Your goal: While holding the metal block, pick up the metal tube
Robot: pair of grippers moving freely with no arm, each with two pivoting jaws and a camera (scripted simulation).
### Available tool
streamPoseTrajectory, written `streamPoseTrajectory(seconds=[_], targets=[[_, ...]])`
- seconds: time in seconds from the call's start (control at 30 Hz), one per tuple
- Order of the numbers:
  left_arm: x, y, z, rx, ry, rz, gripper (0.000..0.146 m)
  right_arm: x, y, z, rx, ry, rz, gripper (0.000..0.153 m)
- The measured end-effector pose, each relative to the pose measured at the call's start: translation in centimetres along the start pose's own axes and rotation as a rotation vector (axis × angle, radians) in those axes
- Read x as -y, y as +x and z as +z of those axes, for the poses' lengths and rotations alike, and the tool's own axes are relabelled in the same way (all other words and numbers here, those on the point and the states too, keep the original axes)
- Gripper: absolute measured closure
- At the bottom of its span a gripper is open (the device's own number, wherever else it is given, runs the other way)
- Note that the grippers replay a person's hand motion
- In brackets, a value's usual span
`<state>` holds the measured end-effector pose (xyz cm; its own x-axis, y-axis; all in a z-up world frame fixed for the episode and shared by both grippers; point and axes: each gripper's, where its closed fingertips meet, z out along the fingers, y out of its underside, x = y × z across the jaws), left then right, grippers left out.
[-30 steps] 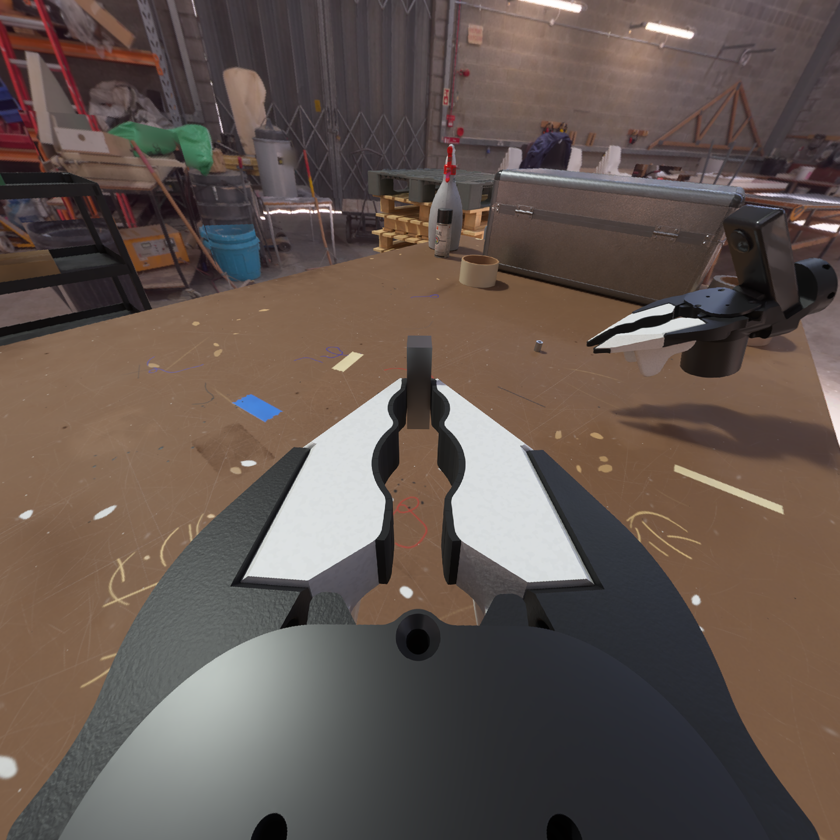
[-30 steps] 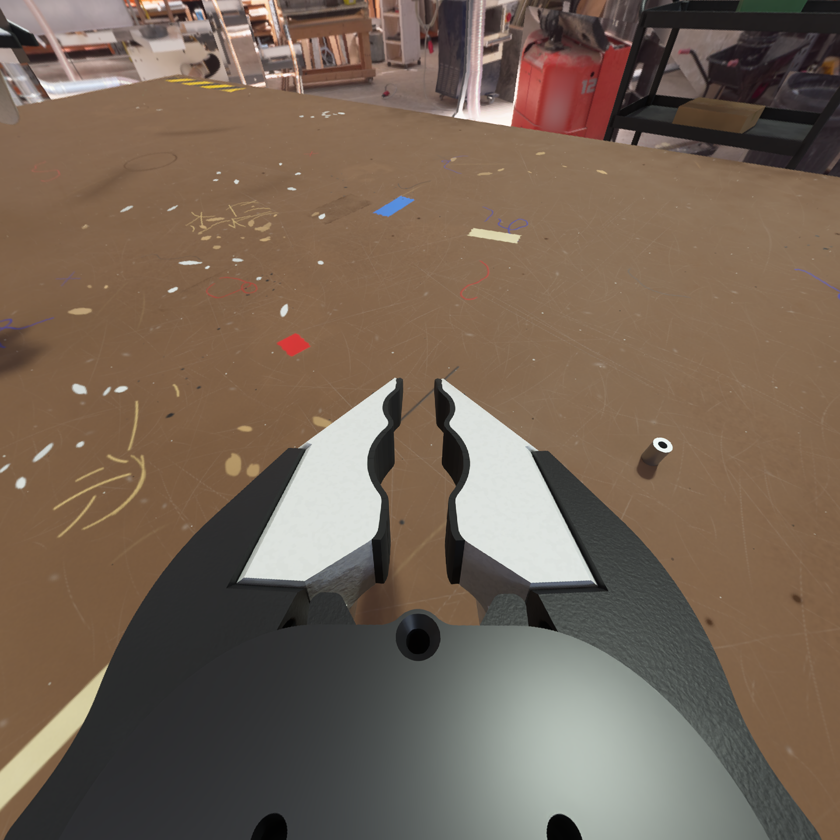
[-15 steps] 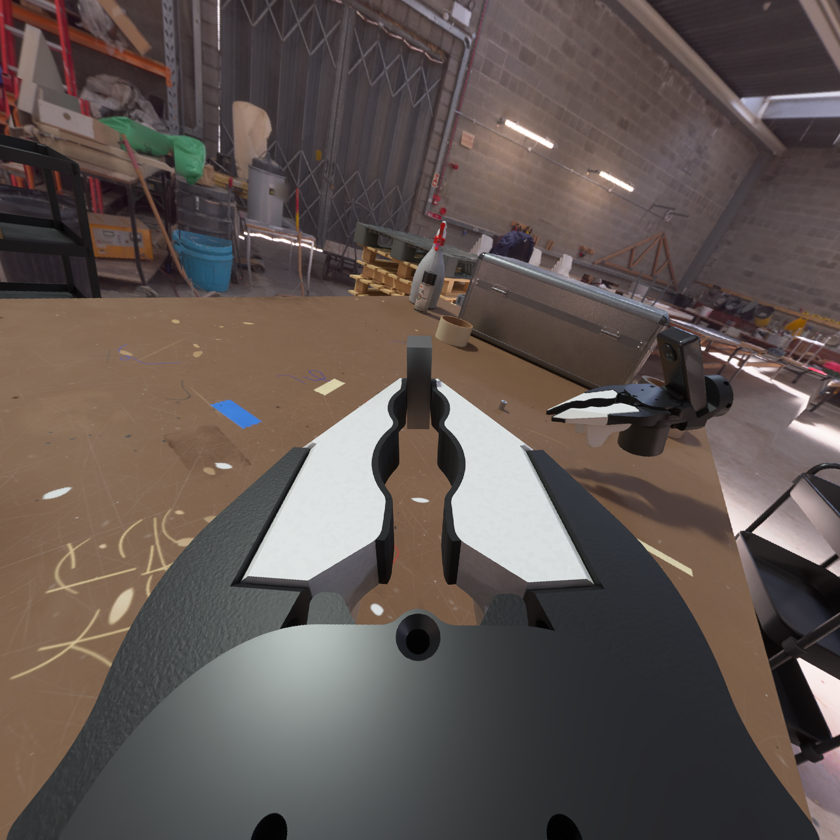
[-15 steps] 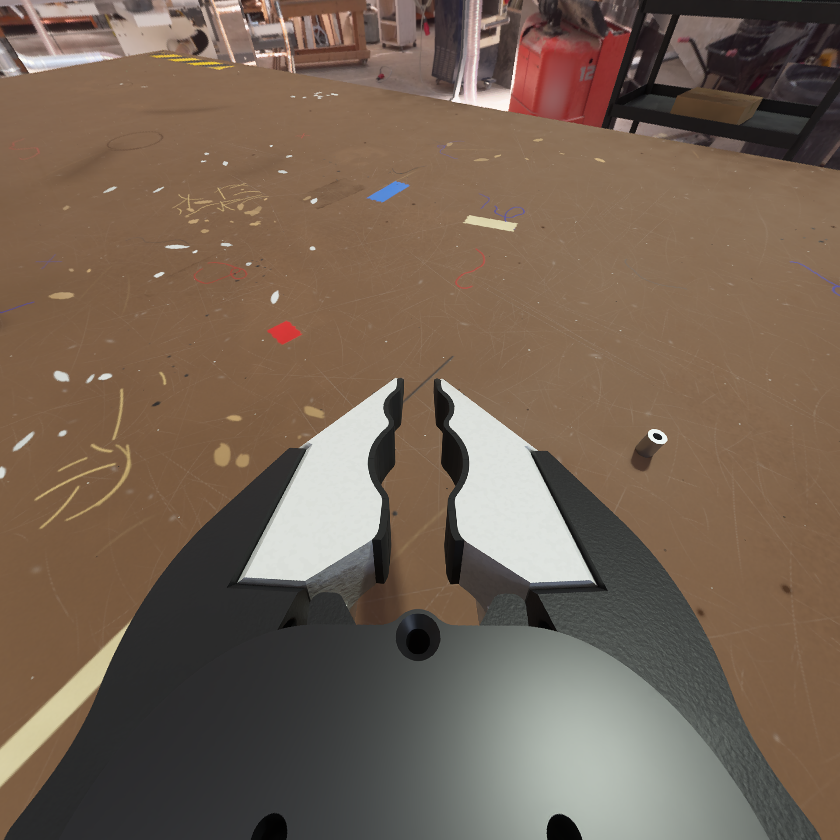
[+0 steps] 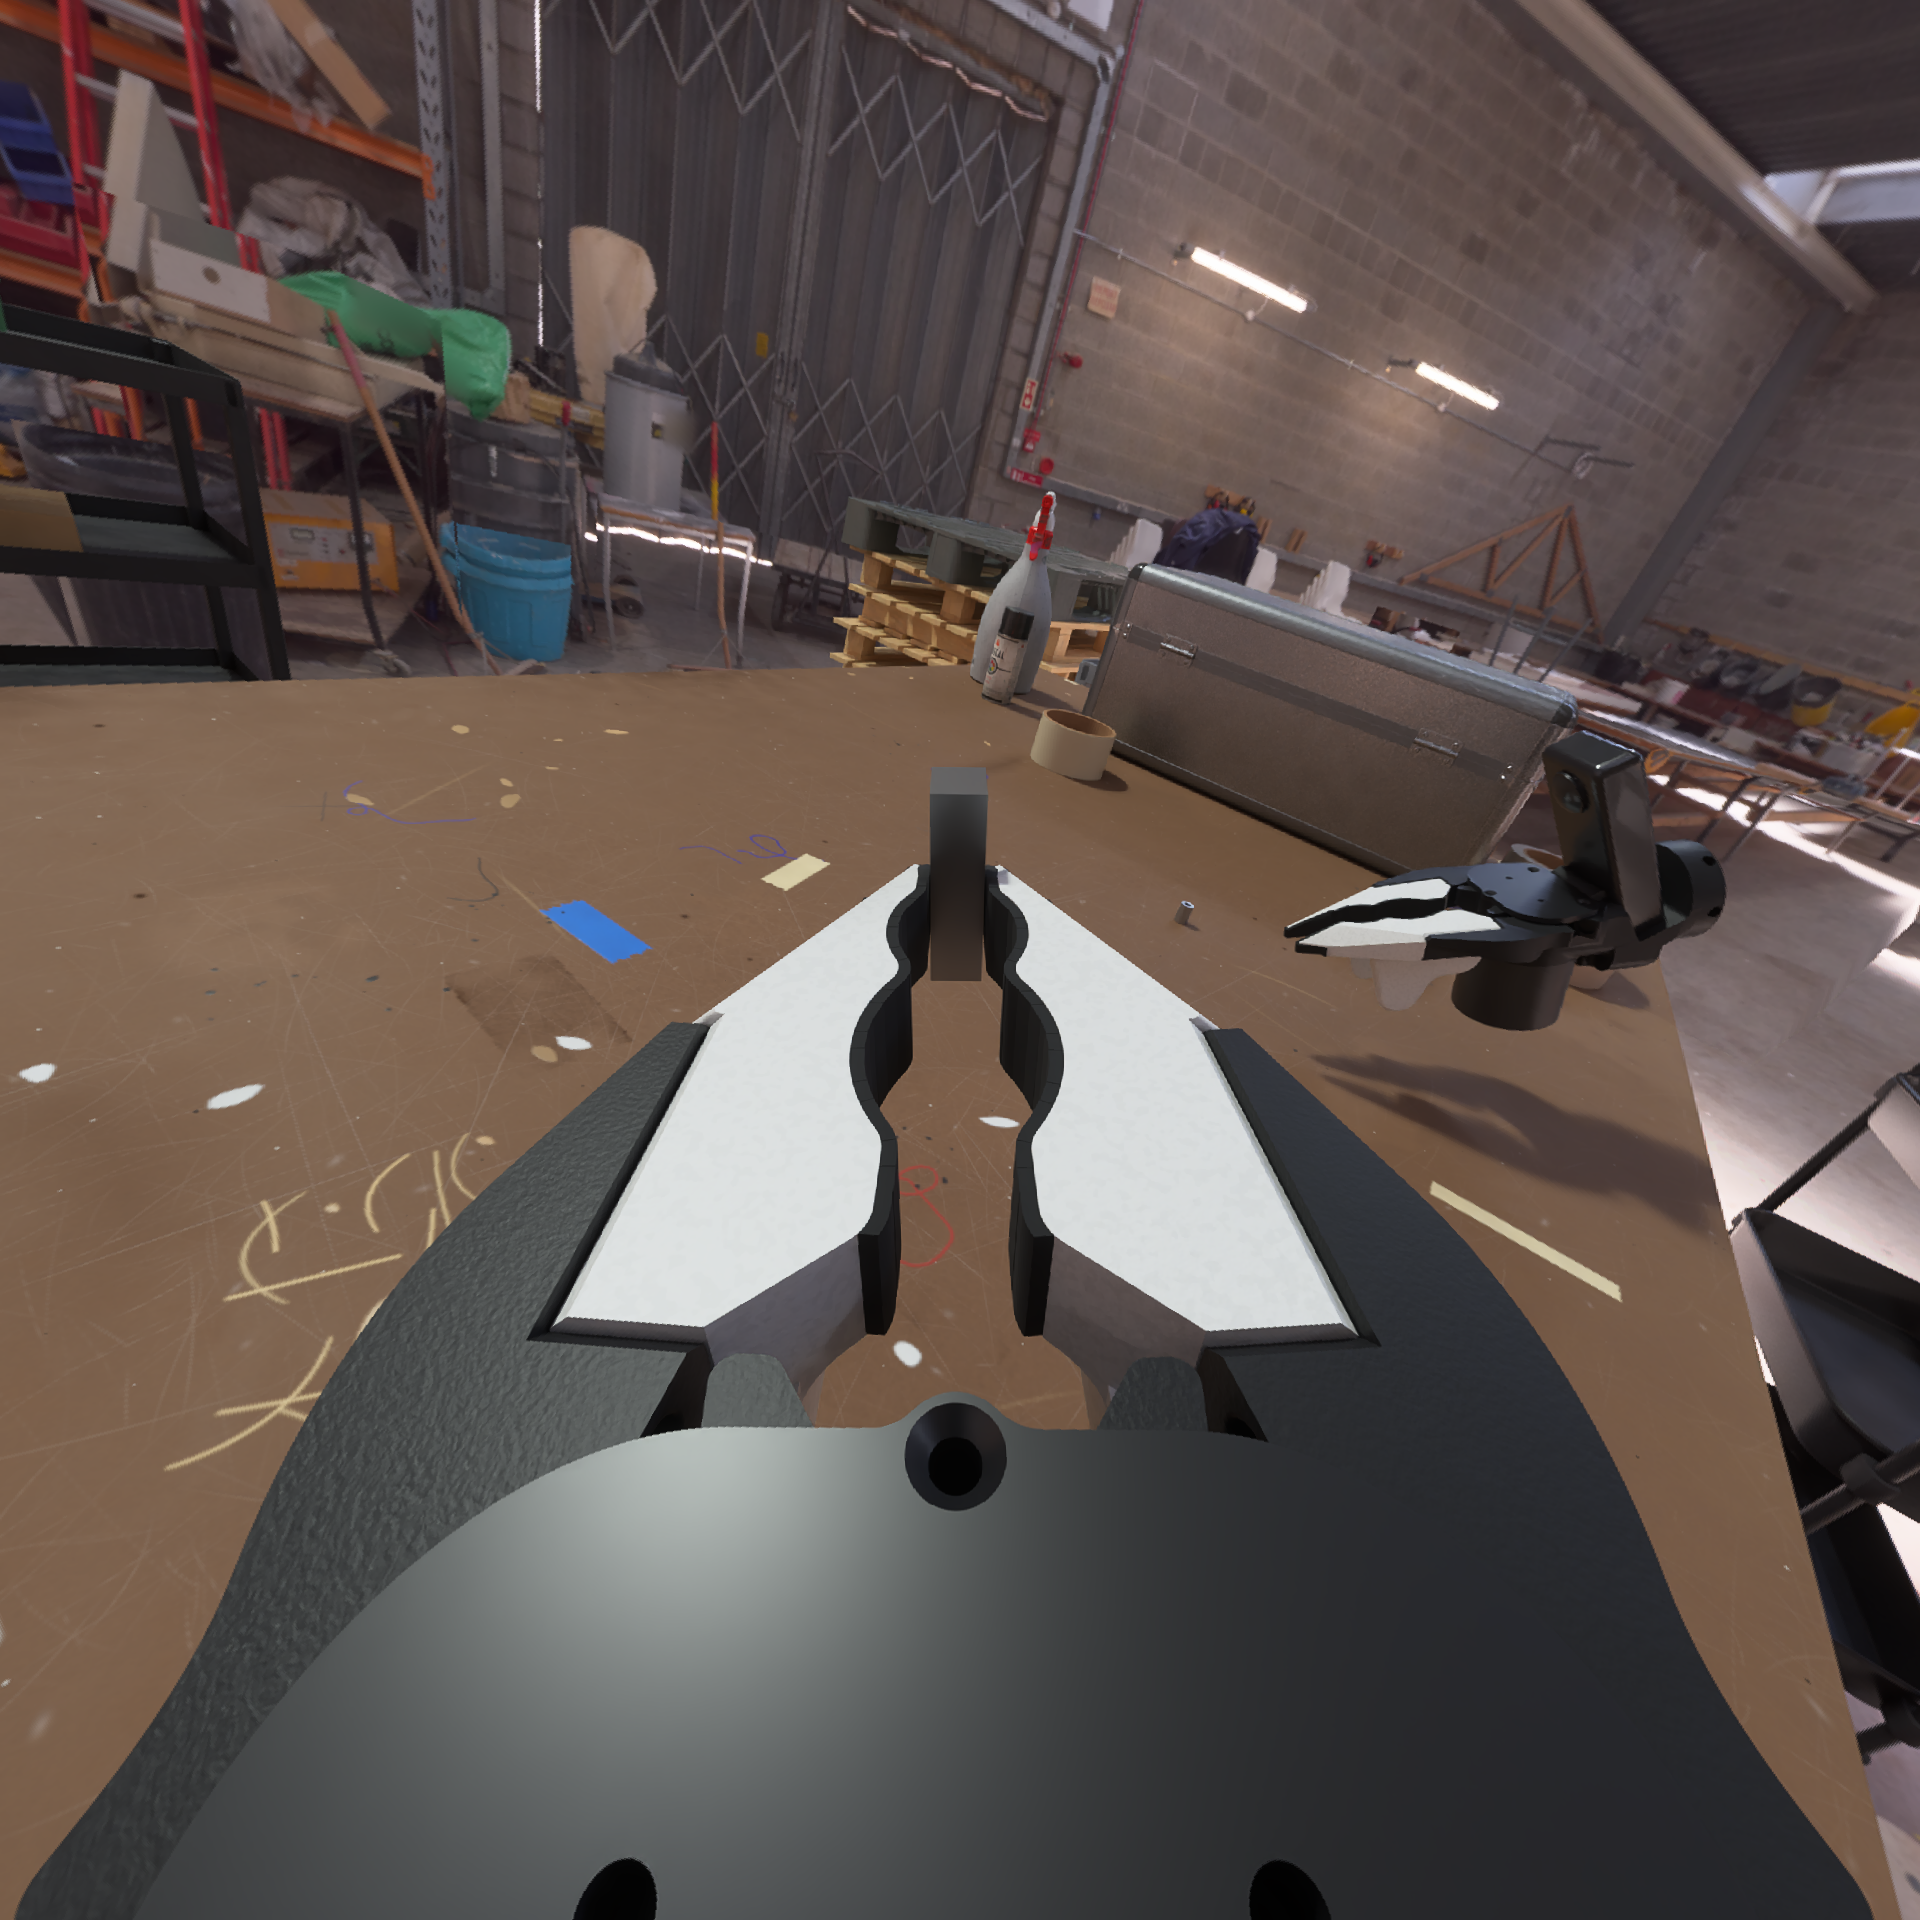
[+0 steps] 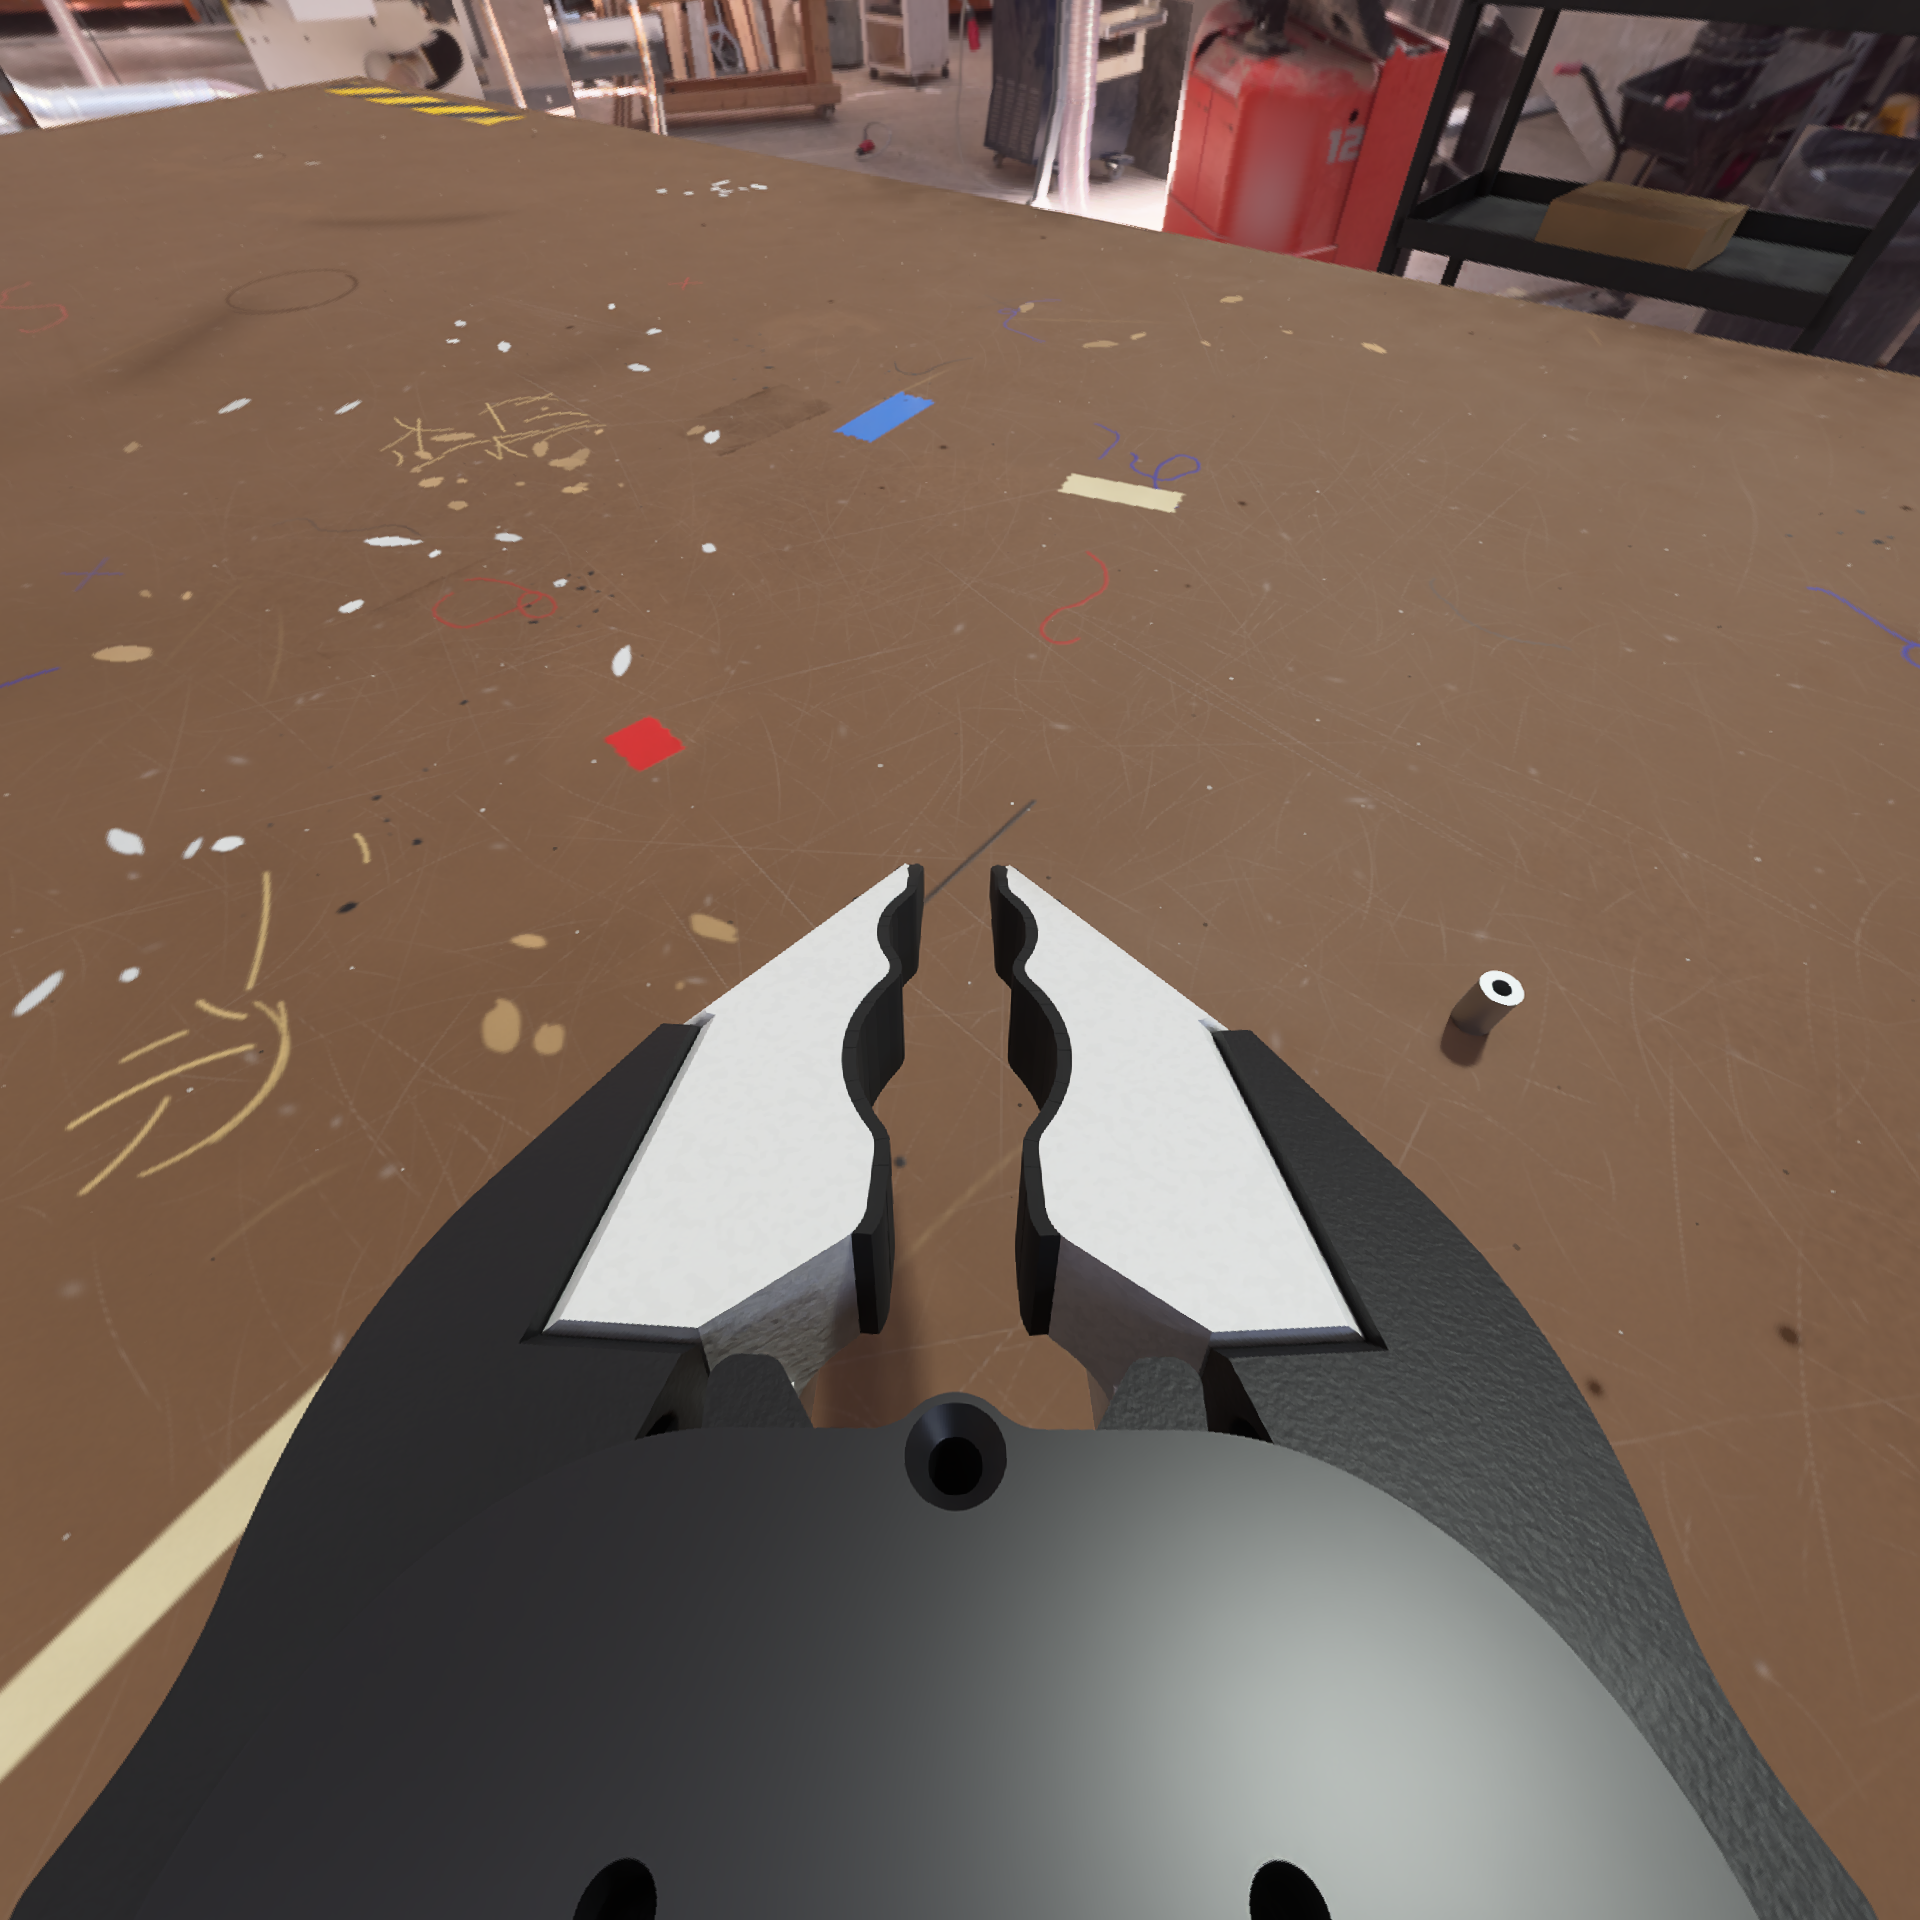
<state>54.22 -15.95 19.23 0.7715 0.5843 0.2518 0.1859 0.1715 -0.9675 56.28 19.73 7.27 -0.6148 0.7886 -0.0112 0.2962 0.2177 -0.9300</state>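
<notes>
My left gripper point(image 5: 957, 878) is shut on the metal block point(image 5: 957, 831), a dark grey bar that stands upright between the fingertips, above the brown table. The metal tube point(image 6: 1484, 1016) is a short silver cylinder standing on the table, to the right of my right gripper point(image 6: 954, 871) and level with its fingers. The right gripper is open by a narrow gap and holds nothing. In the left wrist view the tube point(image 5: 1185, 913) is a small speck just left of the right gripper point(image 5: 1299, 932), which hovers over the table's right side.
A silver metal case point(image 5: 1320, 707), a roll of tape point(image 5: 1072, 742) and a white bottle point(image 5: 1013, 623) stand at the table's far right. The table edge point(image 5: 1704, 1164) runs close behind the right gripper. Black shelving point(image 6: 1662, 229) stands beyond the far edge.
The left gripper's view has shifted and tilted, still shut on the block. The right gripper has moved slightly; the tube sits a little higher and farther right in its view.
</notes>
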Motion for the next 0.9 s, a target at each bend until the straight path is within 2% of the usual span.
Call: streamPoseTrajectory(seconds=[0.13, 0.27, 0.33, 0.4, 0.5, 0.6, 0.73, 0.9], targets=[[-0.3, 0.2, 0.2, 0.0, -0.012, 0.009, 0.137, -0.6, 1.5, -0.1, -0.075, -0.049, 0.023, 0.14], [-0.2, 0.4, 0.3, -0.011, -0.007, 0.004, 0.137, -1.4, 7.1, -0.6, -0.313, -0.187, -0.022, 0.14], [-0.3, 0.4, 0.3, -0.016, -0.004, 0.0, 0.137, -2.7, 9.8, 0.1, -0.375, -0.292, -0.08, 0.141], [-0.5, 0.4, 0.4, -0.019, -0.006, -0.007, 0.137, -4.2, 11.8, 1.1, -0.361, -0.413, -0.076, 0.14], [-0.8, 0.1, 0.3, -0.015, -0.006, -0.016, 0.137, -5.0, 13.4, 2.4, -0.296, -0.471, 0.015, 0.134], [-0.8, -0.1, 0.3, -0.013, -0.003, -0.021, 0.137, -5.4, 13.4, 3.0, -0.221, -0.495, 0.086, 0.133], [-0.6, 0.0, 0.4, -0.023, 0.004, -0.027, 0.137, -5.4, 13.5, 3.1, -0.221, -0.493, 0.087, 0.136], [-1.5, 0.6, 1.2, -0.023, -0.035, 0.003, 0.137, -5.3, 13.7, 3.3, -0.209, -0.49, 0.015, 0.143]])
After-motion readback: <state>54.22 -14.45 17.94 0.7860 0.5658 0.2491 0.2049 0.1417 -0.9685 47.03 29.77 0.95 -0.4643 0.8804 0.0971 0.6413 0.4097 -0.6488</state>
